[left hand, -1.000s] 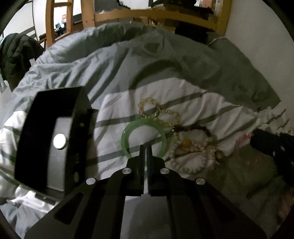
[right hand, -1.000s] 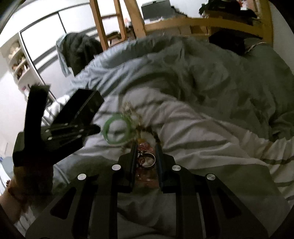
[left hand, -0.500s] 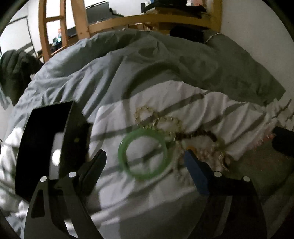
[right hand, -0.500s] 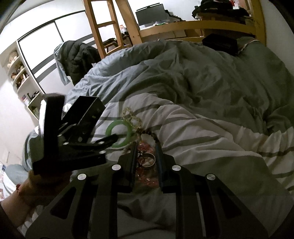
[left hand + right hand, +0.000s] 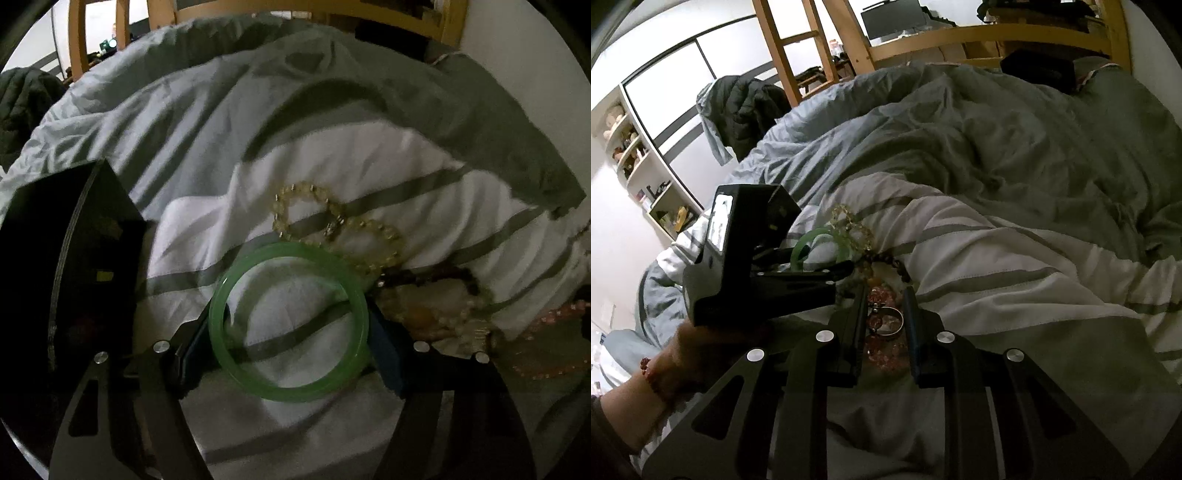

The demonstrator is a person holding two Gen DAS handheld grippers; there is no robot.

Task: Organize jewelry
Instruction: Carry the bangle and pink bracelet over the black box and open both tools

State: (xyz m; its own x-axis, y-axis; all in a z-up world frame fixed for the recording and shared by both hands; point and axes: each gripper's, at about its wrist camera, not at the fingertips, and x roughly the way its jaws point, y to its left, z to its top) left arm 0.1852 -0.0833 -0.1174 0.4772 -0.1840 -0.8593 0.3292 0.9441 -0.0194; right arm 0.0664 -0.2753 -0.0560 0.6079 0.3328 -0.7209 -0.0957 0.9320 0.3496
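The left tool [image 5: 290,350] stood wide, its fingers [image 5: 384,354] flanking the green bangle [image 5: 288,319] on the bed [image 5: 369,166] for a squeeze; the right tool [image 5: 884,325] sat narrow around a silver ring [image 5: 886,321]

Both grippers are matte black, angular frames with triangular cut-outs and round silver screw heads; the left gripper [image 5: 288,347] and right gripper [image 5: 884,325] carry blue-lined fingers [image 5: 386,354]. The left hand [image 5: 701,354] shows bare skin and a red beaded wristband [image 5: 652,373].
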